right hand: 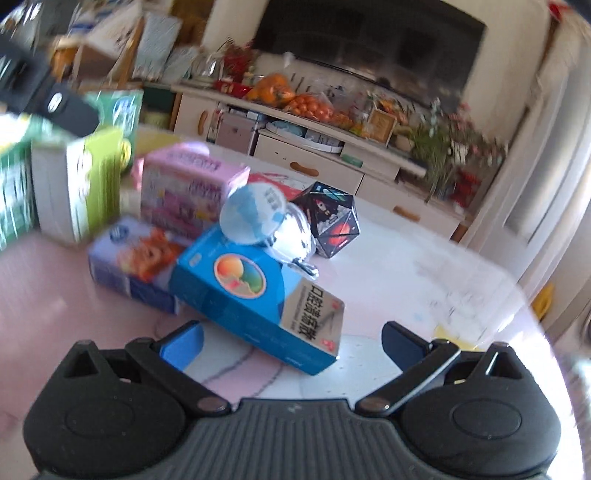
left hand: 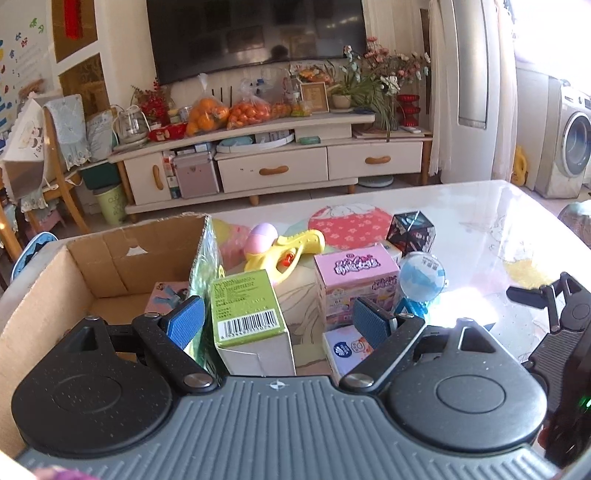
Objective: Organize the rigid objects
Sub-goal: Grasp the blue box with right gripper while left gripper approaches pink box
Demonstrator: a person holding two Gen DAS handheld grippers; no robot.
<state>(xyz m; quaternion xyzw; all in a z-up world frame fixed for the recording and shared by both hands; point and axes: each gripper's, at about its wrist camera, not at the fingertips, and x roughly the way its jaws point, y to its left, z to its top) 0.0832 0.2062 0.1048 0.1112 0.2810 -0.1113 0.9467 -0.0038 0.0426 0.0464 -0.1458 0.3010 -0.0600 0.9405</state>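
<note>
While one pink item lies in the brown cardboard box point(left hand: 74, 280), most toys remain on the glossy table point(left hand: 480, 229); left gripper point(left hand: 277, 321) spread around the green carton point(left hand: 247, 306), right gripper point(right hand: 291, 343) spread, empty

Both wrist views face the television point(left hand: 255, 33), low over the table point(left hand: 480, 221).

Green carton point(left hand: 251, 314) (barcoded), pink box point(left hand: 356, 280).
</note>
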